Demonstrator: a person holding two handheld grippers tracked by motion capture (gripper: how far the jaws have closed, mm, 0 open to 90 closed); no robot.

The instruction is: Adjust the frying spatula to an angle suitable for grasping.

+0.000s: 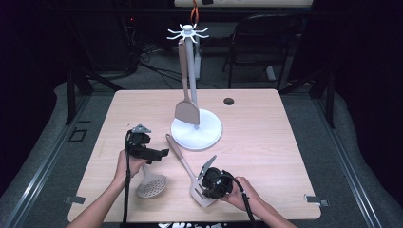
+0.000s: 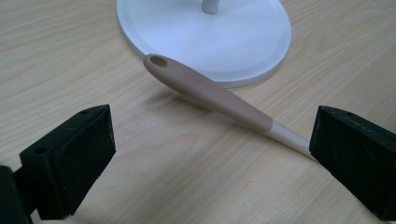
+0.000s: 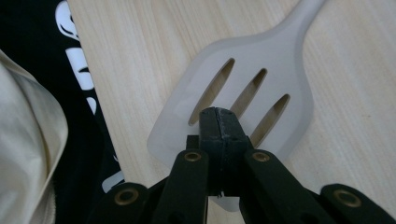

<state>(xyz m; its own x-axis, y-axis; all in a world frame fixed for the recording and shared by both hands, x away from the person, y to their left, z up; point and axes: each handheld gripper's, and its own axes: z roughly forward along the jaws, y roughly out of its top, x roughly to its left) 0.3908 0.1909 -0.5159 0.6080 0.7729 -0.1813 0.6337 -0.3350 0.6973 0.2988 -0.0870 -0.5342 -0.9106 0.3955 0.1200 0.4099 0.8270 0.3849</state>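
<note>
Two hand-held grippers work the slotted spatula (image 1: 190,170) lying just before the stand's base (image 1: 209,135): right hand-held gripper (image 3: 218,122) pinched shut over its blade, left hand-held gripper (image 2: 210,154) gaping wide around the handle; close squarely mid-handle.

The rack (image 1: 196,133) is standing mid-table with a turner (image 1: 186,107) hanging on it; at its seven o'clock the slotted spatula (image 1: 187,171) is lying, the skimmer (image 1: 152,184) lying at that spatula's nine o'clock.

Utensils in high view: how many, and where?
3. A solid spatula hangs on the white rack. A slotted spatula lies on the table under the right gripper. A perforated skimmer lies by the left hand. None seems hidden.
</note>
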